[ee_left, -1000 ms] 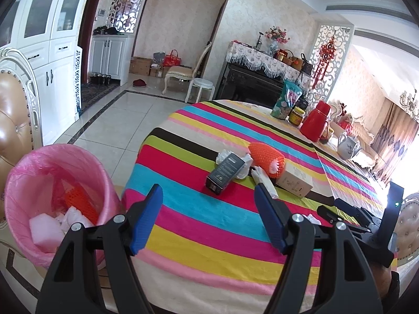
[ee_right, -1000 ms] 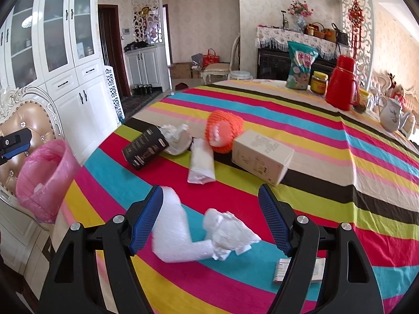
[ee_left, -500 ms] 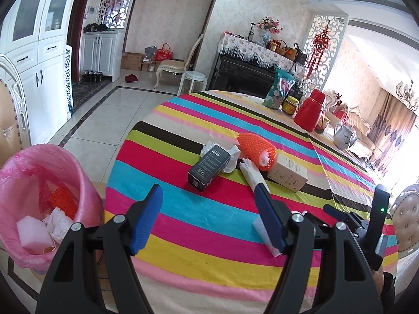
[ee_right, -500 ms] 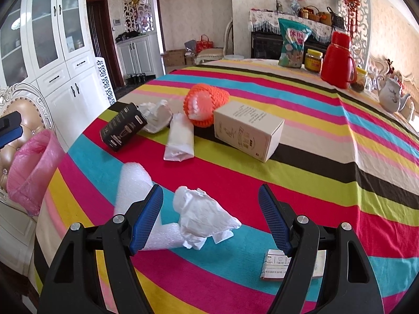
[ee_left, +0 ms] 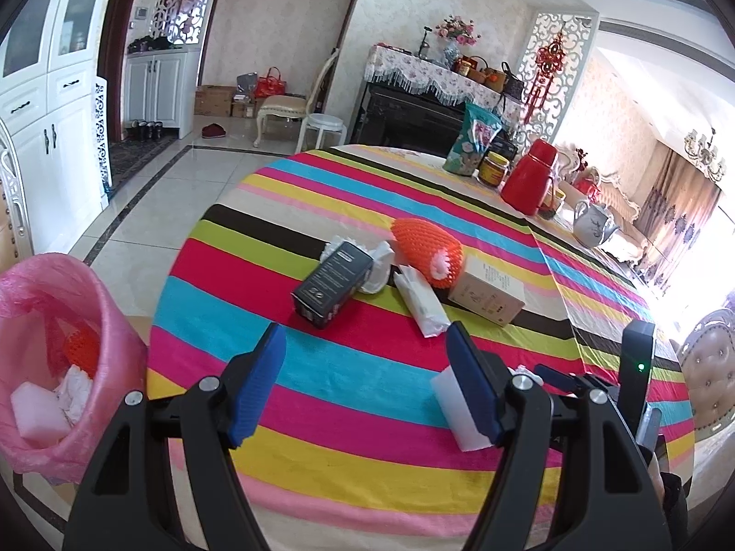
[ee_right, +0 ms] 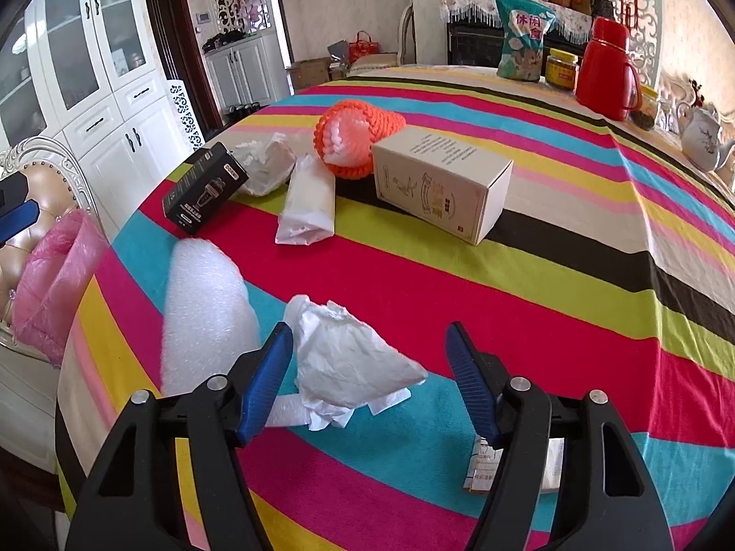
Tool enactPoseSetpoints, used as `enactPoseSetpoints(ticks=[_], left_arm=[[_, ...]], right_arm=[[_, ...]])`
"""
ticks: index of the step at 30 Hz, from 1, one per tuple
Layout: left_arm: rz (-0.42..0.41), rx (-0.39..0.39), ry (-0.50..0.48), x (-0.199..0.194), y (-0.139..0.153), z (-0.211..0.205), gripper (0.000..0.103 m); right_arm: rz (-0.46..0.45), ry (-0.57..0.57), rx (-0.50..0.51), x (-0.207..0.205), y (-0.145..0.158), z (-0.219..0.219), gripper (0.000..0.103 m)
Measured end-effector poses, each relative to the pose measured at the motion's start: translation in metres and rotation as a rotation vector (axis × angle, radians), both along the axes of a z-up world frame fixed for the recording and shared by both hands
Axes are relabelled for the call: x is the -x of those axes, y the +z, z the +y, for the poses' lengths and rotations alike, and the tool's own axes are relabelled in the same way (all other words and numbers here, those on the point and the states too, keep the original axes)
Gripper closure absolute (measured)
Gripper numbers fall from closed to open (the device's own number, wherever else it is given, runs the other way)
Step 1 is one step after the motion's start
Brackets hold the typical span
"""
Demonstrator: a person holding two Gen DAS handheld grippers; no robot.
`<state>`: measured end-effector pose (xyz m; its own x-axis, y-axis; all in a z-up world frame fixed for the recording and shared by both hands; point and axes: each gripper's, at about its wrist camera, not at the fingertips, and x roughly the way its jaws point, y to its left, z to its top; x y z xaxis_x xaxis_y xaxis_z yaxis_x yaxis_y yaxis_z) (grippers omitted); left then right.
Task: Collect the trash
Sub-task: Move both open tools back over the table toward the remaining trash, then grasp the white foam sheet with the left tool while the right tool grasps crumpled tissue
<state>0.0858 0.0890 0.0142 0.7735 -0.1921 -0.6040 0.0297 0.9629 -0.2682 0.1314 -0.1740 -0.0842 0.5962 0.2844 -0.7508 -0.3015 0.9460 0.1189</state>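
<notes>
Right gripper [ee_right: 370,379] jaws closing around tissue [ee_right: 349,358] on surface [ee_right: 459,303], not yet pinched. Left gripper [ee_left: 367,385] apart, empty. Next: clamp, lift, carry to pink bin [ee_left: 55,358]. Farther: foam [ee_right: 202,307], boxes, orange net [ee_right: 353,137].

Home dining room: striped tablecloth [ee_left: 349,367], cabinets [ee_right: 105,92]

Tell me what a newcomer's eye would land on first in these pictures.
The loud rainbow-striped tablecloth fills both views, littered mid-table with an orange foam net, a black box and a tan carton. Close up, the right gripper is closing around a crumpled white tissue. A pink-lined bin sits off the table's left edge.
</notes>
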Motion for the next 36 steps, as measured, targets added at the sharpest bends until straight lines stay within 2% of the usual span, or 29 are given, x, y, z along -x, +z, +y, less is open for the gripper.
enactPoseSetpoints(ticks=[8,11,24,34,36], left_arm=[[0.017,0.006,-0.041,-0.007,-0.008,-0.020,0.033],[0.028,0.012,-0.056,-0.009,-0.013,-0.027,0.033],[0.091,0.024,-0.133,-0.022,-0.037,-0.070,0.033],[0.173,0.022,-0.162,-0.042,-0.061,-0.103,0.035],[0.193,0.019,-0.161,-0.045,-0.066,-0.108,0.040]], right_arm=[[0.022,0.014,0.010,-0.001,-0.006,0.000,0.068],[0.010,0.009,0.009,-0.001,-0.002,-0.003,0.071],[-0.054,-0.047,-0.005,-0.002,0.023,-0.027,0.073],[-0.114,-0.103,-0.027,0.001,0.048,-0.051,0.073],[-0.120,-0.111,-0.031,0.001,0.051,-0.054,0.073]])
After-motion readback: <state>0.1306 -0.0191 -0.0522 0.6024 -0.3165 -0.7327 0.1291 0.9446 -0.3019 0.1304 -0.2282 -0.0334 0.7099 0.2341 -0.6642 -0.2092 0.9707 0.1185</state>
